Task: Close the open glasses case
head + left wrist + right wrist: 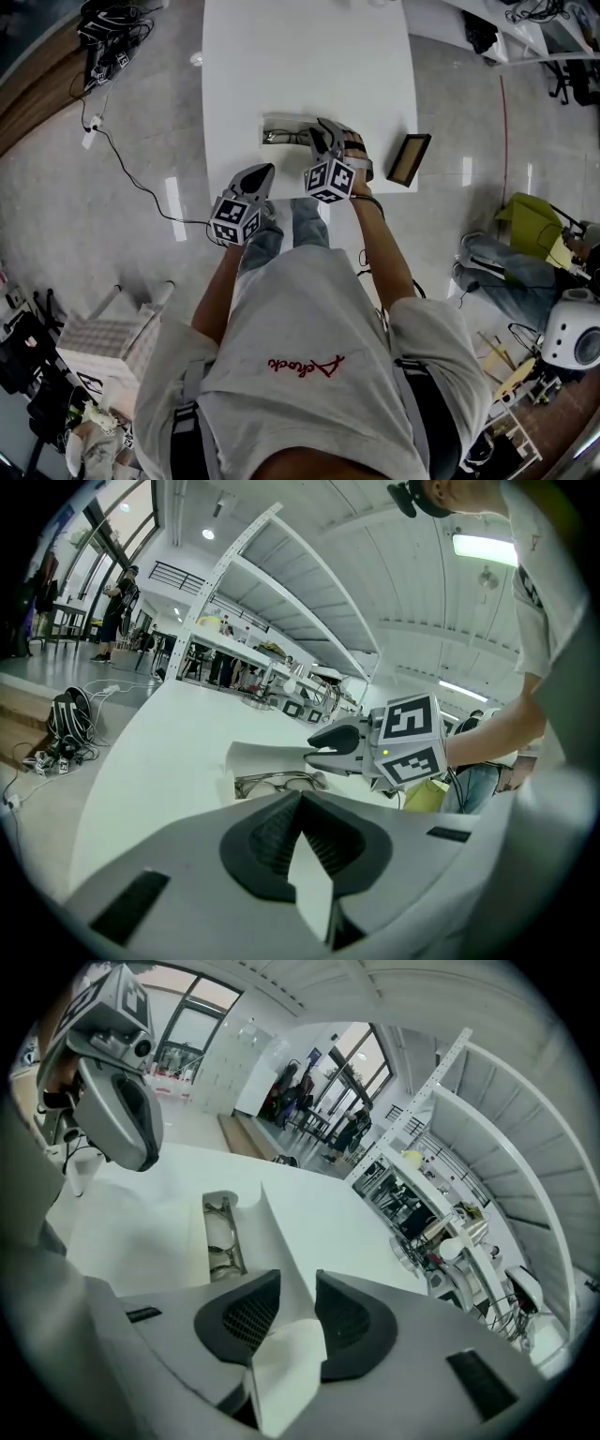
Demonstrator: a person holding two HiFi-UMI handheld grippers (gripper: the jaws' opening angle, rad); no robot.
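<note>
glasses case (284, 130): open, by table (300, 56) near edge | right gripper (322, 133): jaws spread, raised lid (286, 1283) between, unpinched | left gripper (263, 174): jaws pressed together, empty, short of case

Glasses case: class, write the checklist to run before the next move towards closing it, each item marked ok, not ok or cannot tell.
1. Glasses lie inside the glasses case: ok.
2. Lid is down: not ok, it stands raised.
3. Right gripper has the lid between open jaws: ok.
4. Left gripper is shut, empty, away from the case: ok.
5. Nothing sticks out of the case: cannot tell.
</note>
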